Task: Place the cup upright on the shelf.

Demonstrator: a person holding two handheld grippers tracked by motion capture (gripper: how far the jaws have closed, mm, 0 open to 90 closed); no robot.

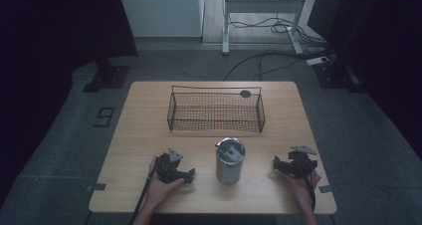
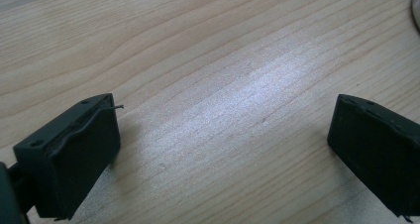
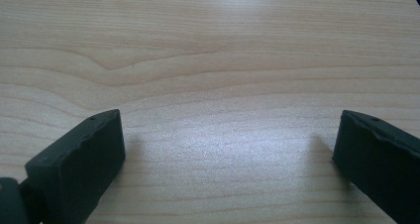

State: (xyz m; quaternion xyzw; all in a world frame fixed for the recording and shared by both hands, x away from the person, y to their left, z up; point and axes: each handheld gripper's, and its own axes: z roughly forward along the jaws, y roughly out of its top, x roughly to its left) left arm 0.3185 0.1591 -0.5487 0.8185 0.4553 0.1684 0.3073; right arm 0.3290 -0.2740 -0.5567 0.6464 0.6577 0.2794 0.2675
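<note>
Left gripper [image 1: 190, 174] is rested on the table [image 1: 144, 135] with its jaws spread wide and nothing between them. Between both tools, near the front edge, the metal can [image 1: 230, 161] is stood upright, with the wire basket [image 1: 216, 110] behind it. Right gripper [image 1: 276, 165] is likewise held agape and empty. The tall can could be tipped if struck high by one jaw, or squeezed off-centre and slipped.

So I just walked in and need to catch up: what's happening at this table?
A person rests a gripper in each hand on the wooden table. The left gripper and right gripper sit either side of an upright metal can, both with jaws open and holding nothing. A wire basket stands beyond the can.
</note>
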